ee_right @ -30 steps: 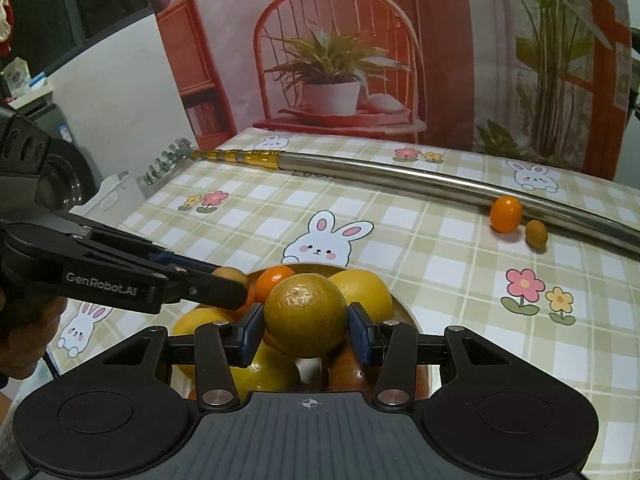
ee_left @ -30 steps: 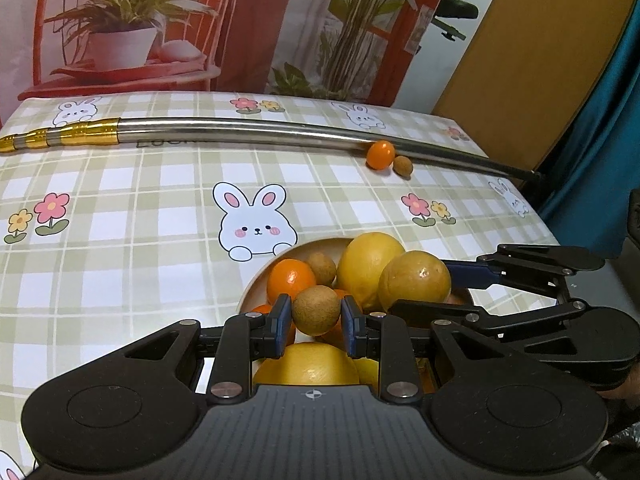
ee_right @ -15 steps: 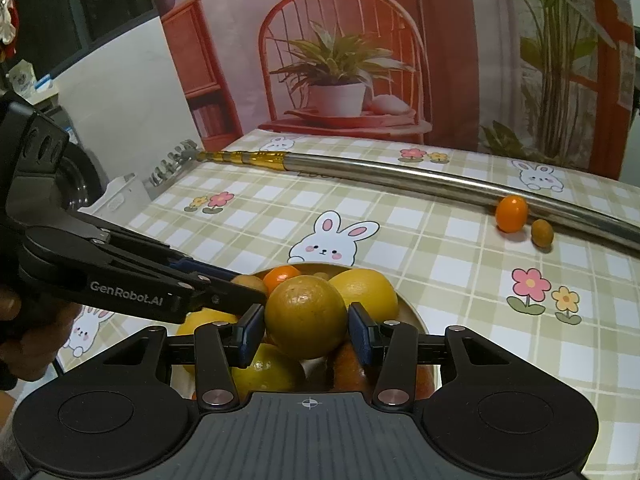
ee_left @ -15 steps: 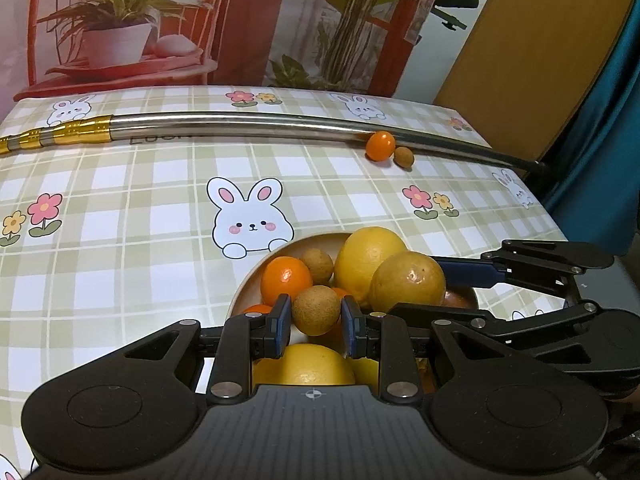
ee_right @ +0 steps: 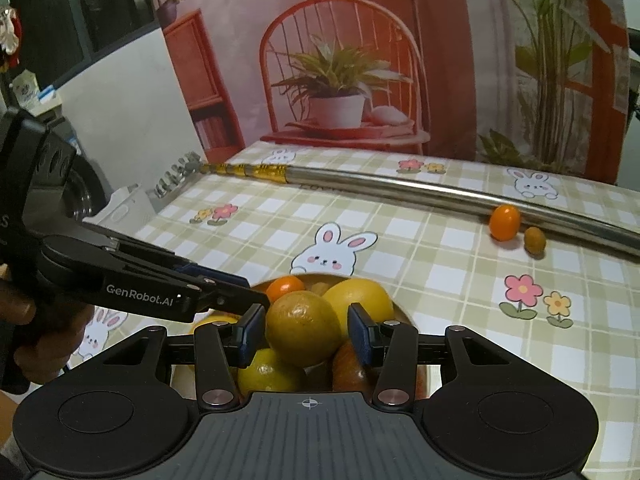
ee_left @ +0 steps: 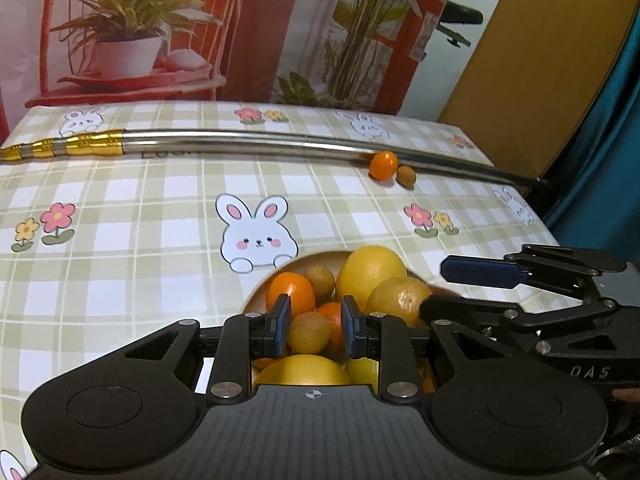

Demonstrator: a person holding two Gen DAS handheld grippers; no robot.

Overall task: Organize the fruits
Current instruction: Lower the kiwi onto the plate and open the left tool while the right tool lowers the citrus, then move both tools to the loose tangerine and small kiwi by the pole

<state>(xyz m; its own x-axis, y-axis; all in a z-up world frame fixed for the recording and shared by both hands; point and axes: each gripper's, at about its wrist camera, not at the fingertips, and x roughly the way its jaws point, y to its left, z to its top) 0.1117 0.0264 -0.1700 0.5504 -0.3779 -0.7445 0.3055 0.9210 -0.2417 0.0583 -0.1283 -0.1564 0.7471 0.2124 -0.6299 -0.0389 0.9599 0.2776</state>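
A wooden bowl [ee_left: 262, 286] near the table's front edge holds several fruits: lemons, oranges and small brown longans. My left gripper [ee_left: 313, 326] hangs over the bowl with its jaws open; a small brown longan [ee_left: 309, 332] lies loose between them on the pile. My right gripper [ee_right: 306, 332] is also open, its pads apart from the yellow-green orange [ee_right: 303, 328] resting on the pile between them. A small orange kumquat [ee_left: 383, 165] and a brown longan [ee_left: 406, 176] lie on the table against the metal rod.
A long steel rod [ee_left: 248, 146] with a gold end lies across the far side of the checked tablecloth [ee_left: 140, 216]. Each gripper's body shows in the other's view, close beside the bowl. A backdrop with a chair and plant stands behind the table.
Both grippers have opened: the left let go of the small longan and the right let go of the yellow-green orange. Both fruits now rest on the pile in the bowl.
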